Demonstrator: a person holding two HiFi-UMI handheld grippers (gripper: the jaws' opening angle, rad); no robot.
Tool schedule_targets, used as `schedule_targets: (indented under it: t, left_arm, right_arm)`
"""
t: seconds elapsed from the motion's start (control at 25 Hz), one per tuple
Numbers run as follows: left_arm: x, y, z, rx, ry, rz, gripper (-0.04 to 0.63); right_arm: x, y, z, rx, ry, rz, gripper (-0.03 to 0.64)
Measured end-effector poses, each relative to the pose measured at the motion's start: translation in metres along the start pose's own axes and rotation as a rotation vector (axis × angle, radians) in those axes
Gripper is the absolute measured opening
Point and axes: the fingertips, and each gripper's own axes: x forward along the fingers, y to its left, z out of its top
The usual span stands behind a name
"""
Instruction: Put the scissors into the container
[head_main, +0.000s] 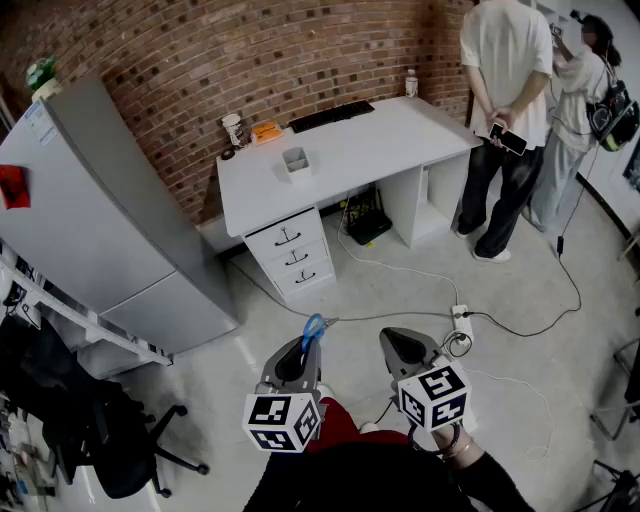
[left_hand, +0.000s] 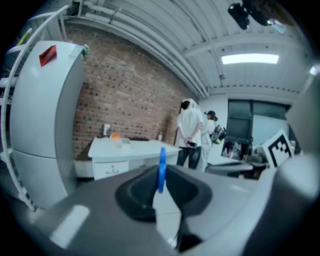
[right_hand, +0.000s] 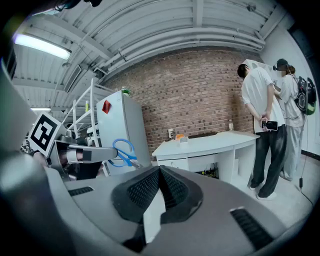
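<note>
Blue-handled scissors (head_main: 313, 328) stick up from between the jaws of my left gripper (head_main: 308, 347), which is shut on them low over the floor. In the left gripper view the scissors (left_hand: 161, 167) stand edge-on between the pads. From the right gripper view I see the scissors (right_hand: 122, 152) held out by the left gripper (right_hand: 95, 154). A small pale container (head_main: 296, 160) stands on the white desk (head_main: 400, 135), far ahead of both grippers. My right gripper (head_main: 396, 341) is beside the left one, its jaws shut together with nothing between them.
A grey fridge (head_main: 100, 220) stands at the left, next to the desk's drawers (head_main: 290, 255). A keyboard (head_main: 331, 114), a cup (head_main: 233, 129) and a bottle (head_main: 411, 83) are on the desk. Two people (head_main: 510, 110) stand at the right. Cables and a power strip (head_main: 461, 322) lie on the floor.
</note>
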Motion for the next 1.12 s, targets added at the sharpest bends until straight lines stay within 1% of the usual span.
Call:
schedule_targets:
  t: [0.32, 0.56, 0.8, 1.12]
  left_arm:
    - [-0.002, -0.002, 0.003, 0.010, -0.002, 0.012, 0.044]
    - [0.002, 0.005, 0.001, 0.002, -0.010, 0.023, 0.044]
    - [0.007, 0.020, 0.006, -0.008, -0.013, 0.040, 0.044]
    - [0.031, 0.040, 0.013, -0.019, -0.007, 0.034, 0.044]
  right_arm:
    - [-0.005, -0.004, 0.002, 0.004, -0.011, -0.003, 0.009]
    - [0.002, -0.009, -0.002, 0.034, -0.009, 0.006, 0.009]
    - [0.014, -0.005, 0.008, 0.033, -0.013, 0.020, 0.009]
    - [0.039, -0.020, 0.026, 0.034, -0.019, -0.010, 0.009]
